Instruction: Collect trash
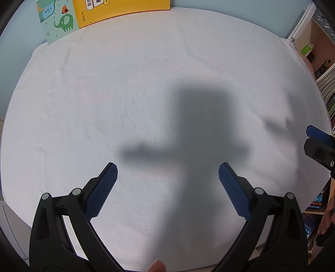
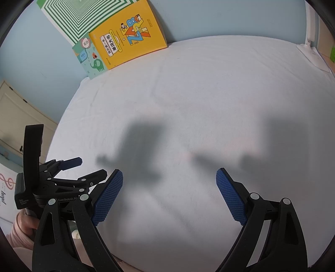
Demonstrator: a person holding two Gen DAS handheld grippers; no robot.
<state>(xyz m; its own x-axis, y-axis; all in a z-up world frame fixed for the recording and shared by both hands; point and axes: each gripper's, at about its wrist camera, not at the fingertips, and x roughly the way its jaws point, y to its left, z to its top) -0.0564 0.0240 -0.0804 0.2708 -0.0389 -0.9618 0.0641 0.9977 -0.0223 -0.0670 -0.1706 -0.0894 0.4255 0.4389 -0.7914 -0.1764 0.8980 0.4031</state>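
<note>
No trash shows in either view. My left gripper point(image 1: 167, 177) is open and empty above a table covered with a white cloth point(image 1: 125, 94). My right gripper point(image 2: 169, 182) is open and empty above the same white cloth point(image 2: 199, 94). The left gripper also shows at the left edge of the right wrist view point(image 2: 85, 167), jaws apart. One blue finger of the right gripper point(image 1: 316, 134) enters the left wrist view at the right edge. Only gripper shadows lie on the cloth.
Children's books lean on the blue wall at the back left: a yellow one point(image 2: 129, 39), a small green elephant one point(image 2: 92, 60), a green striped one point(image 2: 83, 14). A white lamp base point(image 2: 314, 54) stands at the back right. Bookshelves point(image 1: 326, 83) stand to the right.
</note>
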